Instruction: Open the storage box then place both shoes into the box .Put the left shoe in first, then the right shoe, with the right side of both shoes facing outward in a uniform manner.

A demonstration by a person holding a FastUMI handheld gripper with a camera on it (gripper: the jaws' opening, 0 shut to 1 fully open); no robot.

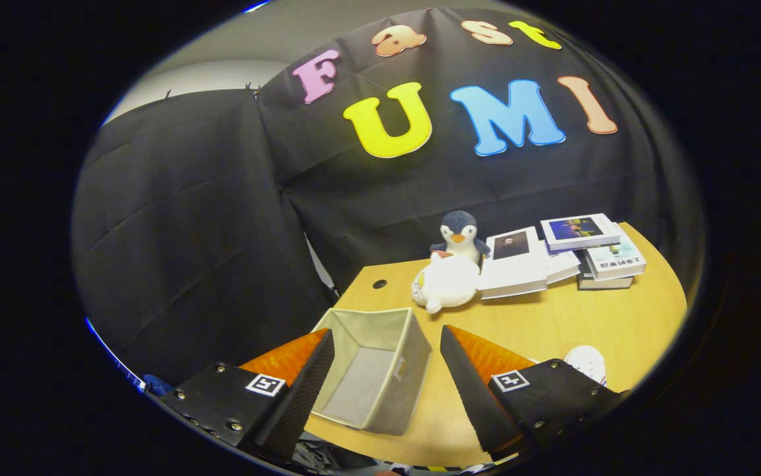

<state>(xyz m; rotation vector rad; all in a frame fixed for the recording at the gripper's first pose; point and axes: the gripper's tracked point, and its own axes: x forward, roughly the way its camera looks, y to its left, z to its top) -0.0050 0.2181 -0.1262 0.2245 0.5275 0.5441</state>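
A grey fabric storage box [372,370] stands open-topped on the wooden table [592,324], below and between my fingers, nearer the left one. Its inside looks empty. My gripper [387,377] hangs above it, open, with nothing between the fingers. The toe of a white shoe [587,361] peeks out just behind the right finger [469,383], mostly hidden by it. The left finger [304,390] overlaps the box's near left wall.
Beyond the box sit a white plush toy [446,283] and a penguin plush [461,235]. To their right lie an open book [516,263] and a stack of books [595,250]. A round cable hole [379,283] marks the table's far left part.
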